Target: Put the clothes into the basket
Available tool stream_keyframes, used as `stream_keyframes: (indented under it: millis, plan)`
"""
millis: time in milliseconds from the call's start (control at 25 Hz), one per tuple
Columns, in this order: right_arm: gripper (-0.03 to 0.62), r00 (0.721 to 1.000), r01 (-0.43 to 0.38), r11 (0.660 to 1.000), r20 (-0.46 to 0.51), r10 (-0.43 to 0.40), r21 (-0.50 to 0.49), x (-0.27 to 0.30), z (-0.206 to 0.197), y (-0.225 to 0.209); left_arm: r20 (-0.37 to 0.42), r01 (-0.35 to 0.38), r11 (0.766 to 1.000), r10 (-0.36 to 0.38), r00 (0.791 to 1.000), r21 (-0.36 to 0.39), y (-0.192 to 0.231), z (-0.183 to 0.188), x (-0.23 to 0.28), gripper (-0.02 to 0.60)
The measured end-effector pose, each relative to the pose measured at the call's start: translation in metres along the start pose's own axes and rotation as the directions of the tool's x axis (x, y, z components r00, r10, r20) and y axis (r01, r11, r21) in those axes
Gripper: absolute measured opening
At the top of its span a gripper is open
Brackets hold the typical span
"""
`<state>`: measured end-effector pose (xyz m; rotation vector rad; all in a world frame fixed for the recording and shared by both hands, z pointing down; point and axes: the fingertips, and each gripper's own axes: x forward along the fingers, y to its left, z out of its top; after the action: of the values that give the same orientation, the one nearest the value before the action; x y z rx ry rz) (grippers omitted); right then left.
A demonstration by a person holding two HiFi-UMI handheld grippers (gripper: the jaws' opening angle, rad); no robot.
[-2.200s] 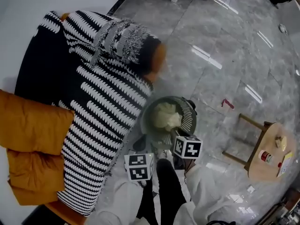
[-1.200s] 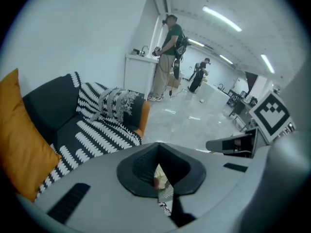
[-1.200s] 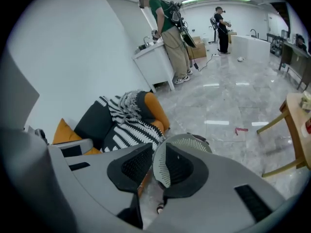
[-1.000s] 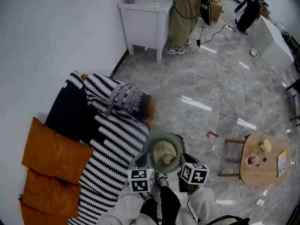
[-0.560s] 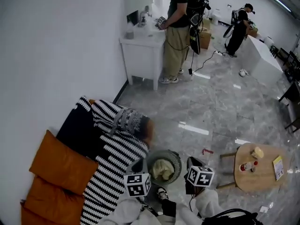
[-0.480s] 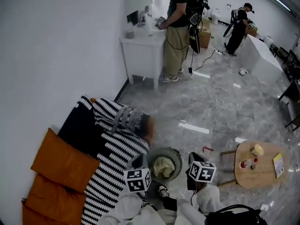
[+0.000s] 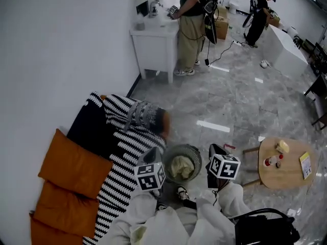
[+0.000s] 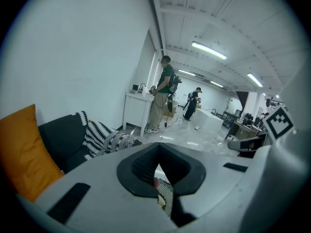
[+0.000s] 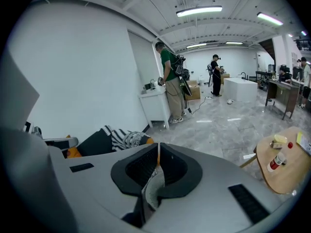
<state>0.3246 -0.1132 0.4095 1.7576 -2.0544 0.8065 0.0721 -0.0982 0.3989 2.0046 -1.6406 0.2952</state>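
A round grey slatted basket (image 7: 192, 152) with cream clothes (image 7: 180, 166) inside hangs between my two grippers, in front of the sofa. My left gripper (image 7: 157, 163) is at its left rim and shut on a striped, slatted piece of the basket rim (image 8: 166, 199). At the right rim, my right gripper (image 7: 207, 162) is shut on a grey ribbed edge of the basket (image 9: 151, 188). In the left gripper view the jaws (image 8: 158, 166) are closed together, and so are those in the right gripper view (image 9: 158, 154). A black-and-white patterned garment (image 7: 144, 117) lies on the sofa.
A dark sofa with a striped blanket (image 7: 122, 160) and orange cushions (image 7: 71, 165) is at the left. A round wooden table (image 7: 286, 162) with a bottle stands at the right. A white cabinet (image 7: 153, 40) and two persons (image 7: 191, 14) are at the back. A black bag (image 7: 265, 231) is lower right.
Both grippers and the basket between them have come up from the floor together. The head view has lifted and now takes in much more of the room.
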Motion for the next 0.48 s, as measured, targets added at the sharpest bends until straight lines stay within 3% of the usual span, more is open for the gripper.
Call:
stream_keyframes:
  millis: [480]
  plan:
    - [0.023, 1.0, 0.007, 0.999, -0.024, -0.008, -0.046, 0.003, 0.002, 0.007, -0.007, 0.031, 0.998, -0.031, 1.0, 0.051, -0.008, 0.009, 0.011, 0.003]
